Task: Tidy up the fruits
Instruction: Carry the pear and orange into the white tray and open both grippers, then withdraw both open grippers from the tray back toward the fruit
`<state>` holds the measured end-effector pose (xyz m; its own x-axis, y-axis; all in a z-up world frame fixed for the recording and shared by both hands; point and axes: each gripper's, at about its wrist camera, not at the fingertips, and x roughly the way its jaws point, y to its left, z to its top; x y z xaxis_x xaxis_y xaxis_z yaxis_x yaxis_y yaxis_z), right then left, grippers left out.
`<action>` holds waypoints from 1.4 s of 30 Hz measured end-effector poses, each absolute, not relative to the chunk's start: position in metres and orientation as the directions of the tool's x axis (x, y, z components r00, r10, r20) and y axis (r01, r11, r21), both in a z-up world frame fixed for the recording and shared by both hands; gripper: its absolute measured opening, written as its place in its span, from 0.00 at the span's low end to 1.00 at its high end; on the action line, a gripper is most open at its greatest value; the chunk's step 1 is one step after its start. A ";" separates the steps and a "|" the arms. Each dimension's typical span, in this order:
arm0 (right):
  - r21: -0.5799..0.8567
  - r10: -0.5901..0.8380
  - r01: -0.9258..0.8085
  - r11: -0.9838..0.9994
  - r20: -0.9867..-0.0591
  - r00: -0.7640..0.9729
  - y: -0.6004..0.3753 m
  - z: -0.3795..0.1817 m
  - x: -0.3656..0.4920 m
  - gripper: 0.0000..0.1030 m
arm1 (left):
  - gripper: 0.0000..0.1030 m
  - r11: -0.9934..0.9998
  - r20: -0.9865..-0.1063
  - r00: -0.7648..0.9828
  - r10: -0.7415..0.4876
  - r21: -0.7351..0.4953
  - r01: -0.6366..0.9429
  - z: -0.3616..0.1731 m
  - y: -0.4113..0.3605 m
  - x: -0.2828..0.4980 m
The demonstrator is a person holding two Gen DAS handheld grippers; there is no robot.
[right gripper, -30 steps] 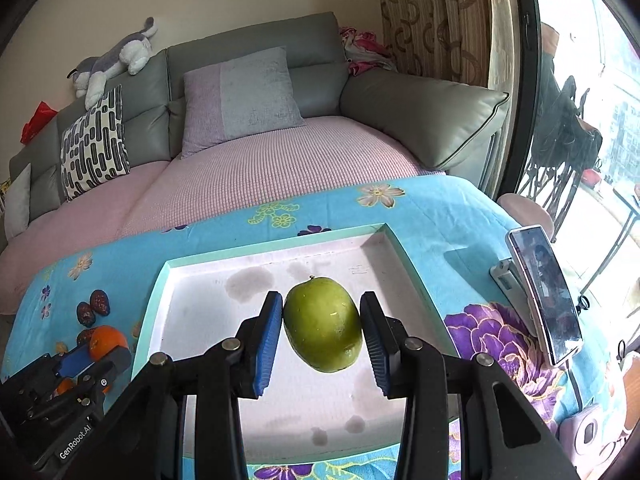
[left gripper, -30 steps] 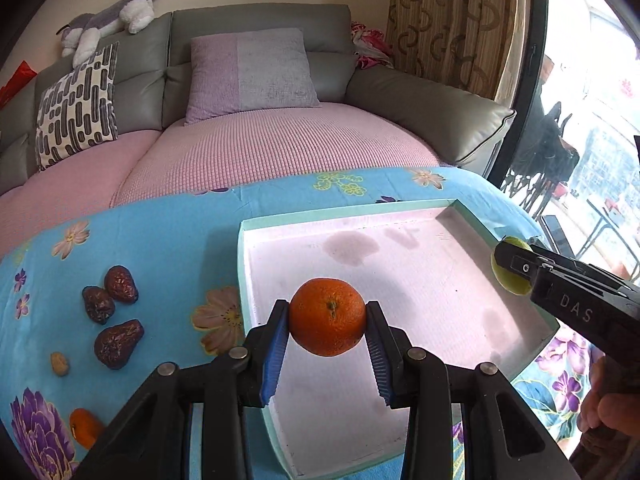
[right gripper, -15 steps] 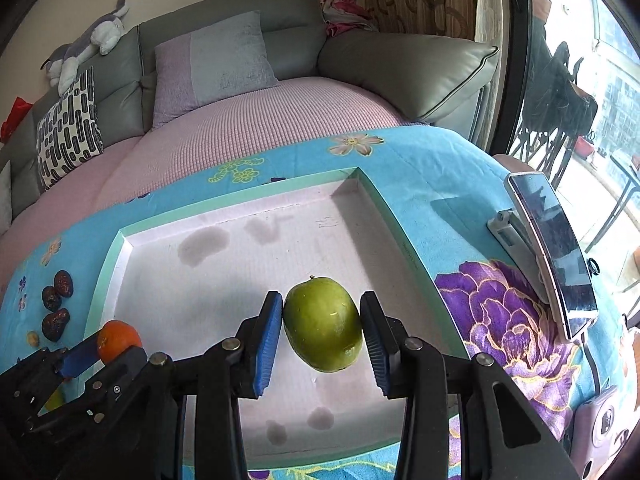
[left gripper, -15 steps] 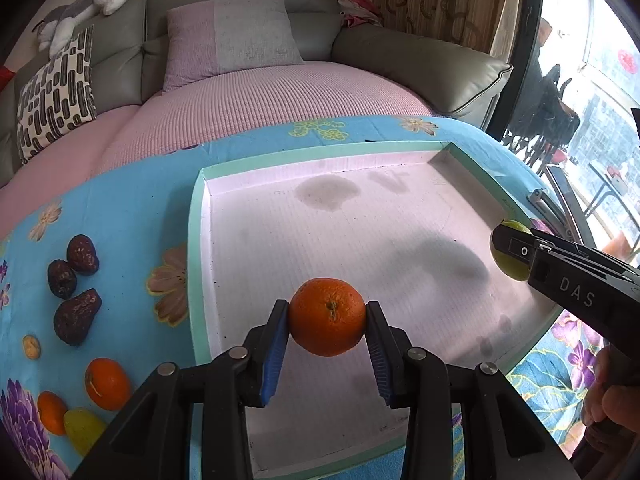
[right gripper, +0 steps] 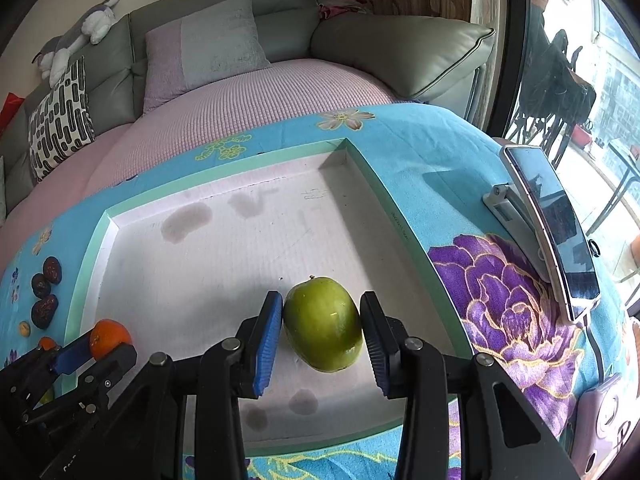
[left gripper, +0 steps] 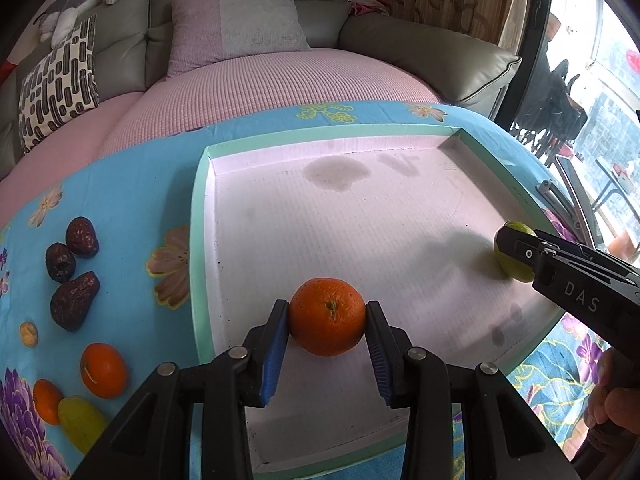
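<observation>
At the left of the left wrist view, dates (left gripper: pixel 73 276) and small citrus (left gripper: pixel 103 370) lie on the blue floral cloth (left gripper: pixel 132 208). The left gripper (left gripper: pixel 326 338) clamps an orange (left gripper: pixel 327 316) low over the tray (left gripper: pixel 199 240). In the right wrist view, the right gripper (right gripper: pixel 322 332) clamps a green fruit (right gripper: pixel 322 323) at lower centre, over the tray's right half.

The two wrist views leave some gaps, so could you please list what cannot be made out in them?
- Whether the orange rests on the tray floor: left wrist view, its underside is hidden.
- The same for the green fruit: right wrist view.
- Phone screen content: right wrist view, glare.
- The small tan item by the dates: too small to identify.
</observation>
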<state>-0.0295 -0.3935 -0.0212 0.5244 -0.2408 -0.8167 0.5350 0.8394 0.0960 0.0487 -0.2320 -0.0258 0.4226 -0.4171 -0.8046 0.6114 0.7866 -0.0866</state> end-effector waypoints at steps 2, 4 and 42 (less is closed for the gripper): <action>0.093 -0.237 0.530 0.843 -0.820 0.521 -0.392 -0.023 -0.028 0.41 | 0.39 0.787 -0.806 0.422 -0.416 -0.085 0.612 -0.026 -0.232 0.048; 0.087 -0.241 0.530 0.844 -0.821 0.518 -0.391 -0.023 -0.027 0.41 | 0.39 0.787 -0.806 0.423 -0.414 -0.083 0.612 -0.025 -0.232 0.048; 0.004 -0.275 0.508 0.862 -0.837 0.473 -0.382 -0.026 -0.021 0.84 | 1.00 0.951 -0.776 0.605 -0.177 0.023 0.308 -0.009 -0.157 0.081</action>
